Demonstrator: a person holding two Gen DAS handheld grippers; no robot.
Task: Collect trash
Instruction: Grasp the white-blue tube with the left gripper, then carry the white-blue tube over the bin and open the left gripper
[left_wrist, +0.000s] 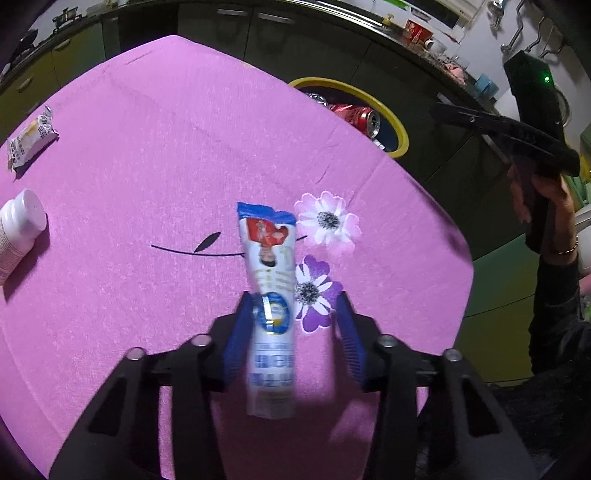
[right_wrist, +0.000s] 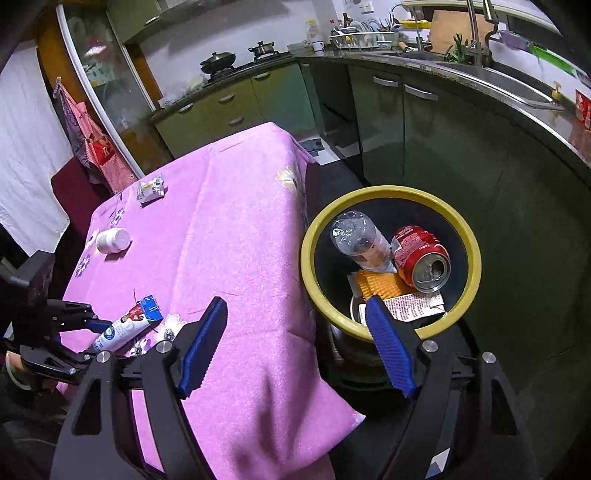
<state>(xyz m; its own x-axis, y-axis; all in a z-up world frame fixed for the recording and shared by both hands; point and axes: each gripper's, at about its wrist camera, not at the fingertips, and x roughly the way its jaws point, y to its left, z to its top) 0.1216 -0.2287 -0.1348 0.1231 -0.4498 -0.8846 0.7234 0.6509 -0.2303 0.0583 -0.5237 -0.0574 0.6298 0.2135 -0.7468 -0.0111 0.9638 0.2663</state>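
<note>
Left gripper (left_wrist: 293, 321) is sitting over a white and blue wrapper (left_wrist: 271, 295) lying on the pink tablecloth (left_wrist: 147, 184), jaws partly narrowed around it; one blue pad looks to be touching it, the other is apart, so can't tell if it is gripping. Right gripper (right_wrist: 295, 325) is hanging wide and empty by the table edge, next to the yellow-rimmed bin (right_wrist: 476, 266) holding a red can (right_wrist: 421, 258), a plastic bottle (right_wrist: 358, 240) and papers. A white pill bottle (right_wrist: 112, 240) and a small snack wrapper (right_wrist: 150, 190) are lying further along the cloth.
</note>
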